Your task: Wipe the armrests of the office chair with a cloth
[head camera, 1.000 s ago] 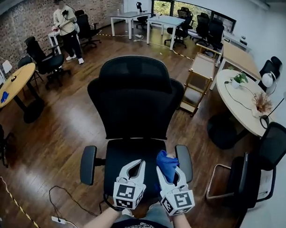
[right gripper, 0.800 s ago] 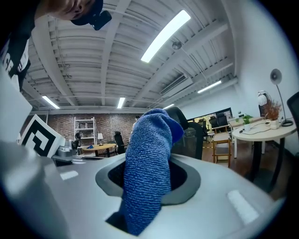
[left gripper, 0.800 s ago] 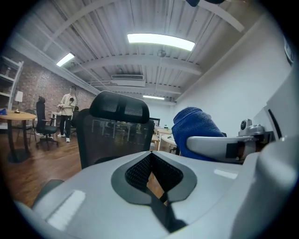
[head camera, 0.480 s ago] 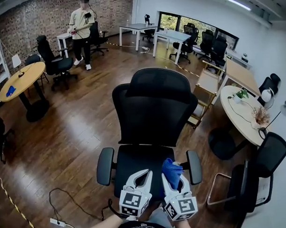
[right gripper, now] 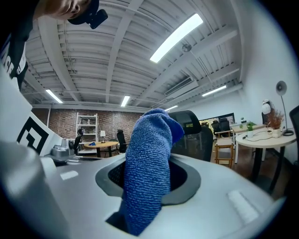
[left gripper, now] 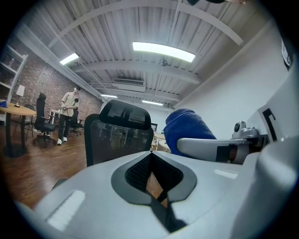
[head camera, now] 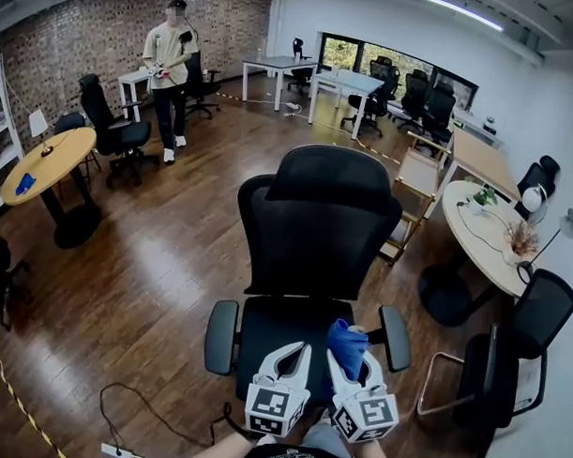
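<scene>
While I hold both grippers side by side over the front of the office chair (head camera: 319, 222), their jaws point forward at its backrest. The left gripper (head camera: 293, 350) has its jaws closed tip to tip, with nothing between them. The right gripper (head camera: 352, 360) is clamped on the blue cloth (head camera: 345, 343). The cloth stands lengthwise along the jaws, with its free end curling over toward the backrest. It sits above the seat, just inside the armrest on my right (head camera: 395, 337); I can't tell if they touch. The other armrest (head camera: 222, 336) is well apart. The cloth's lower end is buried in the jaws, and my forearms are cut off at the frame's bottom edge.
</scene>
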A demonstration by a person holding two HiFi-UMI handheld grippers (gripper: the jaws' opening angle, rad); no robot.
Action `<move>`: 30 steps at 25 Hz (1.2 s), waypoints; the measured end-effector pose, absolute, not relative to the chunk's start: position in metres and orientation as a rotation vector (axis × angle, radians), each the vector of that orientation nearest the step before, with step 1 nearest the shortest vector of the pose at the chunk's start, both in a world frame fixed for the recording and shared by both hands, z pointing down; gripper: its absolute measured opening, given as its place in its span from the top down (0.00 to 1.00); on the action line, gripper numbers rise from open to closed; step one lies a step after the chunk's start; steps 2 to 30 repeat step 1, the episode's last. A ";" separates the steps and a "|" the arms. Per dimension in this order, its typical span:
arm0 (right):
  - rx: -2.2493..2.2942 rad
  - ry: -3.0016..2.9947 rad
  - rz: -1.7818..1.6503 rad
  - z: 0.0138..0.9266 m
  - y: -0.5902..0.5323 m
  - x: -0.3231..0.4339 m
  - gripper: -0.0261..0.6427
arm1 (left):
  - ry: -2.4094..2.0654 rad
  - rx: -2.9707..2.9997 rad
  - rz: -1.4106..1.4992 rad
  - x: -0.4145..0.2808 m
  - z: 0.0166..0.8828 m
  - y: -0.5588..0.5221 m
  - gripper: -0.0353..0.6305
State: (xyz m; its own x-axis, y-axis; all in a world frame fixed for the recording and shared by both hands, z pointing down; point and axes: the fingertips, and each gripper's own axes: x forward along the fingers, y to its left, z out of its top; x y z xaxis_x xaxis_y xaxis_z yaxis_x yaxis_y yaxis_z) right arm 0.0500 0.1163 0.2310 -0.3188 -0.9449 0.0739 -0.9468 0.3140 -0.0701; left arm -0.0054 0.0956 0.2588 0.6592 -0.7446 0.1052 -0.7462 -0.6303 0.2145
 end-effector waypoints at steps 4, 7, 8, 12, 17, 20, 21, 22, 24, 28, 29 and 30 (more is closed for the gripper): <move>1.817 -2.533 0.153 0.231 0.116 0.048 0.75 | -1.208 2.637 0.008 -0.006 0.259 0.096 0.94; 1.817 -2.533 0.153 0.231 0.116 0.048 0.75 | -1.208 2.637 0.008 -0.006 0.259 0.096 0.94; 1.817 -2.533 0.153 0.231 0.116 0.048 0.75 | -1.208 2.637 0.008 -0.006 0.259 0.096 0.94; 1.817 -2.533 0.153 0.231 0.116 0.048 0.75 | -1.208 2.637 0.008 -0.006 0.259 0.096 0.94; 1.817 -2.533 0.153 0.231 0.116 0.048 0.75 | -1.208 2.637 0.008 -0.006 0.259 0.096 0.94; 1.817 -2.533 0.153 0.231 0.116 0.048 0.75 | -1.208 2.637 0.008 -0.006 0.259 0.096 0.94; 1.817 -2.533 0.153 0.231 0.116 0.048 0.75 | -1.208 2.637 0.008 -0.006 0.259 0.096 0.94; 1.817 -2.533 0.153 0.231 0.116 0.048 0.75 | -1.208 2.637 0.008 -0.006 0.259 0.096 0.94; 1.817 -2.533 0.153 0.231 0.116 0.048 0.75 | -1.208 2.637 0.008 -0.006 0.259 0.096 0.94; 1.817 -2.533 0.153 0.231 0.116 0.048 0.75 | -1.208 2.637 0.008 -0.006 0.259 0.096 0.94; 1.817 -2.533 0.153 0.231 0.116 0.048 0.75 | -1.208 2.637 0.008 -0.006 0.259 0.096 0.94; 1.817 -2.533 0.153 0.231 0.116 0.048 0.75 | -1.208 2.637 0.008 -0.006 0.259 0.096 0.94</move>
